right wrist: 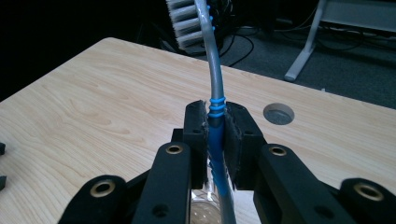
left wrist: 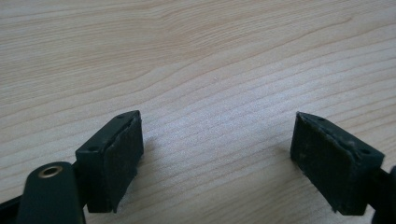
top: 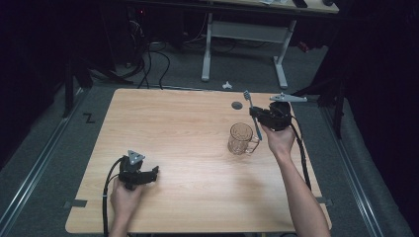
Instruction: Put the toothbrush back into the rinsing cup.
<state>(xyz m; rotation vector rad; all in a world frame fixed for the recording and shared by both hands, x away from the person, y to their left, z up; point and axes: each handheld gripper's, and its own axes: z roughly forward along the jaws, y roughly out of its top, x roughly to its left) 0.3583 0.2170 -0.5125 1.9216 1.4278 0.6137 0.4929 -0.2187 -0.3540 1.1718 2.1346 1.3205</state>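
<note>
The right tongs [top: 258, 114] clamp a blue-and-grey toothbrush [top: 253, 112] by its blue handle, holding it above the light wooden surface [top: 188, 128] near its far right corner. Seen from above, the brush stands nearly upright, its bristled head at the top and its lower end hanging over the rim of a clear glass mug [top: 241, 138] that stands on the surface just beside the person's right hand [top: 279, 139]. In the right gripper view, the 2 pads [right wrist: 198, 140] press flat on either side of the handle, the grey neck curving up to the white bristles, with the mug's rim directly below. A round grommet hole [right wrist: 279, 113] sits in the surface beyond. At the near left, well apart from the mug, the left tongs [top: 153, 174] rest low over bare wood, spread wide with nothing between them [left wrist: 217, 154].
</note>
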